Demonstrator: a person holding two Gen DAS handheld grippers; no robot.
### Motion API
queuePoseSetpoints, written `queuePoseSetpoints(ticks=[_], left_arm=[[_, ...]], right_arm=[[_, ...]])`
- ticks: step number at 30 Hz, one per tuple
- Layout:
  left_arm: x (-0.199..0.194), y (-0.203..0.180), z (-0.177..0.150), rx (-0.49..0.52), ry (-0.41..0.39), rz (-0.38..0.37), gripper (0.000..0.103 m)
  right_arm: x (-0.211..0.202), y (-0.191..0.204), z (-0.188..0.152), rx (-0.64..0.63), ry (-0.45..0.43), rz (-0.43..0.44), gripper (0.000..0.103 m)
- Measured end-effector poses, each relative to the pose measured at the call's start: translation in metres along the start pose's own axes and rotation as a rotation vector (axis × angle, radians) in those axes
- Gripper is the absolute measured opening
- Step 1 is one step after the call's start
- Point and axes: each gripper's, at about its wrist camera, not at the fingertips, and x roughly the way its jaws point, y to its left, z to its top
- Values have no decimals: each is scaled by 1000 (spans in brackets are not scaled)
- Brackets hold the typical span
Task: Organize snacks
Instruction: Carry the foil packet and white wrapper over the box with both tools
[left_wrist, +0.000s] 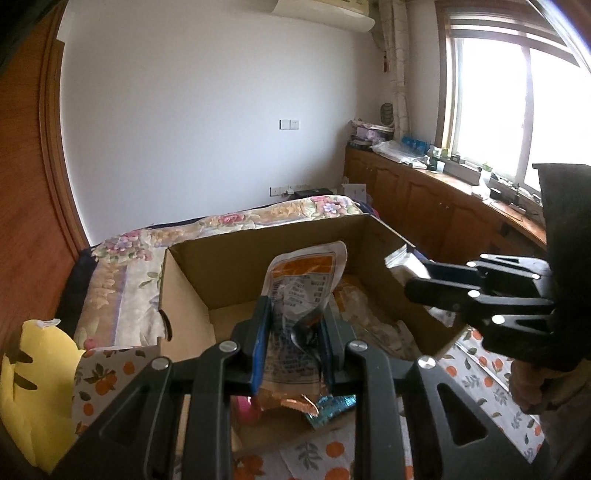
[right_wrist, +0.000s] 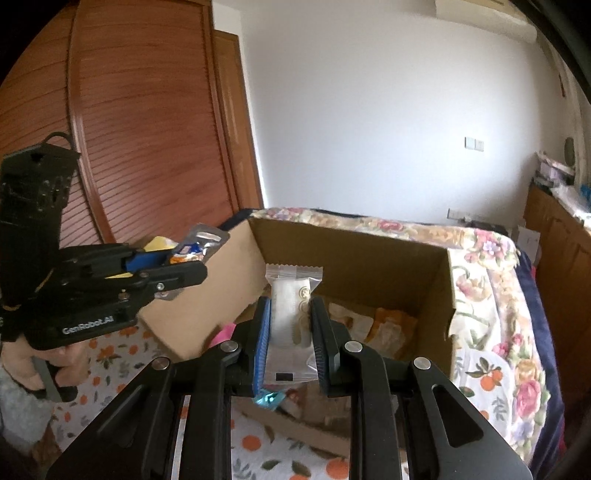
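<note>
- The left gripper (left_wrist: 295, 343) is clamping an orange-and-white snack pouch (left_wrist: 304, 284) between its blue-lined fingers; the pouch is standing upright out of the jaws, its crinkled lower end hanging below them.
- That pouch is hovering at the near edge of the open cardboard box (left_wrist: 258, 258), with its top showing against the box's far wall.
- The right gripper (right_wrist: 290, 339) is gripping a white wrapped snack bar (right_wrist: 291, 314); the bar is sitting upright between the two fingers, its crimped top poking above the fingertips and its lower end reaching back towards the gripper body.
- The bar is being held just over the near side of the same box, above the pale and orange packets (right_wrist: 384, 328) lying on the box floor.
- In the left wrist view, the right gripper is coming in from the right edge, beside the box's right wall, with the white bar in its tips.
- The box is resting on an orange-patterned cloth (left_wrist: 491, 373), next to a floral quilt (right_wrist: 491, 295).
</note>
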Motion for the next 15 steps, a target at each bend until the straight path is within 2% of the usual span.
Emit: queuePoseSetpoints(ticks=[6, 15], left_arm=[[29, -7, -9, 0, 49, -15, 23], [51, -17, -20, 12, 98, -14, 23]], right_arm=[[29, -14, -17, 24, 49, -29, 20], [40, -21, -27, 42, 67, -27, 20]])
